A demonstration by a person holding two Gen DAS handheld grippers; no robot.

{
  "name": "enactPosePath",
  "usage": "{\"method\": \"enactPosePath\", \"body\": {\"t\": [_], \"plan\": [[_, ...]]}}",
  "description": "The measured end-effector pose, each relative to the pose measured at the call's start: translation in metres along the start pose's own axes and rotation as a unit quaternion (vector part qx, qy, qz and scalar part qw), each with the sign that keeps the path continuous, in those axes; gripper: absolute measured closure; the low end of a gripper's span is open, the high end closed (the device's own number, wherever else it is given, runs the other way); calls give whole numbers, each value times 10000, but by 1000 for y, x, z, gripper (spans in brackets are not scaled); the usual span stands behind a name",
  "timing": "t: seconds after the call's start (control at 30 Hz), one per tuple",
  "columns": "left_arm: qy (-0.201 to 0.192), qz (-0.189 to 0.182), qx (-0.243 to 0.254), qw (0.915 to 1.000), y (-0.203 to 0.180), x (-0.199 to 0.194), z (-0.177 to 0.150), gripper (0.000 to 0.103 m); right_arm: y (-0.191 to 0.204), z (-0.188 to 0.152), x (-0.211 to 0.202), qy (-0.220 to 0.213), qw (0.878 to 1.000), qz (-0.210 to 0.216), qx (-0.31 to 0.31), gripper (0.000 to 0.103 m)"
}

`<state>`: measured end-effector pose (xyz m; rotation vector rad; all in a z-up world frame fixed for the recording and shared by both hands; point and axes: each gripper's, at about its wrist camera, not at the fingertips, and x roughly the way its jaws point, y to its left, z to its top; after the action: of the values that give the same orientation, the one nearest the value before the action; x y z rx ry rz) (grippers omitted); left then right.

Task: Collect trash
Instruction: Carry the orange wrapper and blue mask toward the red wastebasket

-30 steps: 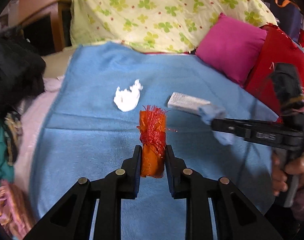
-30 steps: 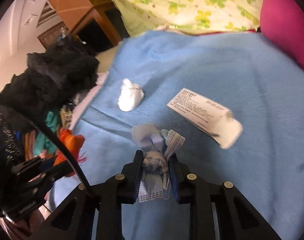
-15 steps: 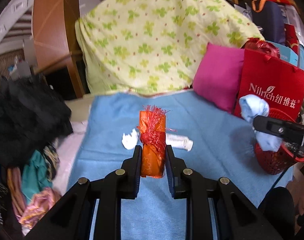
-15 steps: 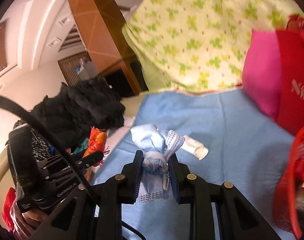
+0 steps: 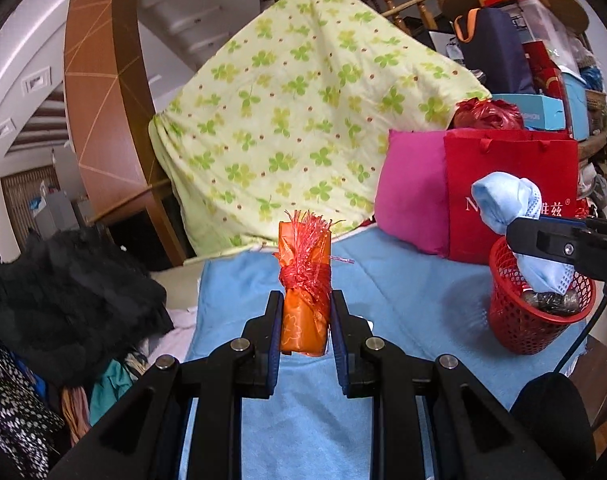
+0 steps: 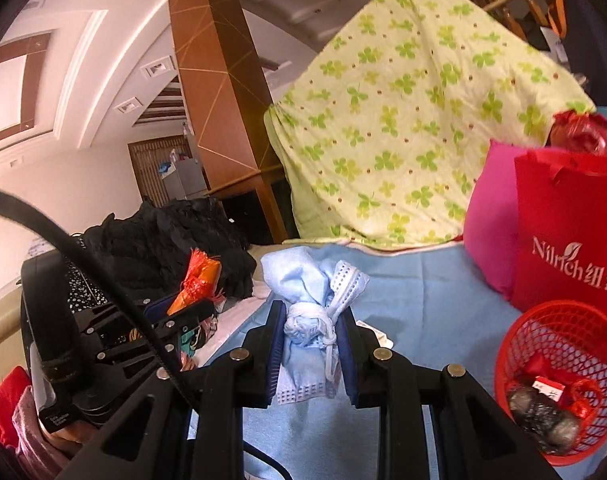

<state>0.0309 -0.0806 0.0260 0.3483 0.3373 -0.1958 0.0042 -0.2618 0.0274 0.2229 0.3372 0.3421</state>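
You were at the carry-to-bin step: both pieces of trash were lifted clear of the blue blanket (image 5: 403, 292) and held above it, neither yet released. By my judgement the next move called for bringing each piece over the open mouth of the red mesh basket (image 6: 515, 336) and only then parting the fingers, one hand at a time, since the mouth looked too narrow for both at once.

Largest first. The blue blanket covered the surface below both tools. A red shopping bag (image 5: 507, 184) stood upright at 3 o'clock in the left wrist view, just behind the basket; what it held could not be told. The red mesh basket sat at 4 o'clock in both views, on the blanket near its edge. Inside it lay a dark crumpled bundle (image 6: 543, 408), a small red-and-white packet (image 6: 549, 388) and red wrapping beside them.

Your left gripper (image 5: 305, 320) had its fingers narrow, clamped on the orange packet (image 5: 303, 320) bound with red fringe, standing upright at 12 o'clock from the jaws. Your right gripper (image 6: 310, 344) had its fingers narrow, clamped on the knotted blue face mask (image 6: 307, 320); in the left wrist view that mask hung directly over the basket, at 3 o'clock
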Motion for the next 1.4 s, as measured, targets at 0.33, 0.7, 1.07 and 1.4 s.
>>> {"method": "enactPosePath", "body": {"t": [0.33, 0.7, 1.07, 1.4], "plan": [[-103, 50, 259, 9996, -21, -12, 11, 79, -1, 2, -28, -248, 9996, -91, -130, 76], [-55, -60, 518, 9986, -43, -8, 15, 79, -25, 1, -42, -343, 9993, -114, 137, 76], [-44, -100, 649, 9978, -55, -7, 18, 79, -35, 1, -49, -404, 9989, -86, 200, 76], [-49, -131, 811, 9966, -64, -7, 19, 79, -34, -2, -58, -523, 9983, -103, 253, 76]]}}
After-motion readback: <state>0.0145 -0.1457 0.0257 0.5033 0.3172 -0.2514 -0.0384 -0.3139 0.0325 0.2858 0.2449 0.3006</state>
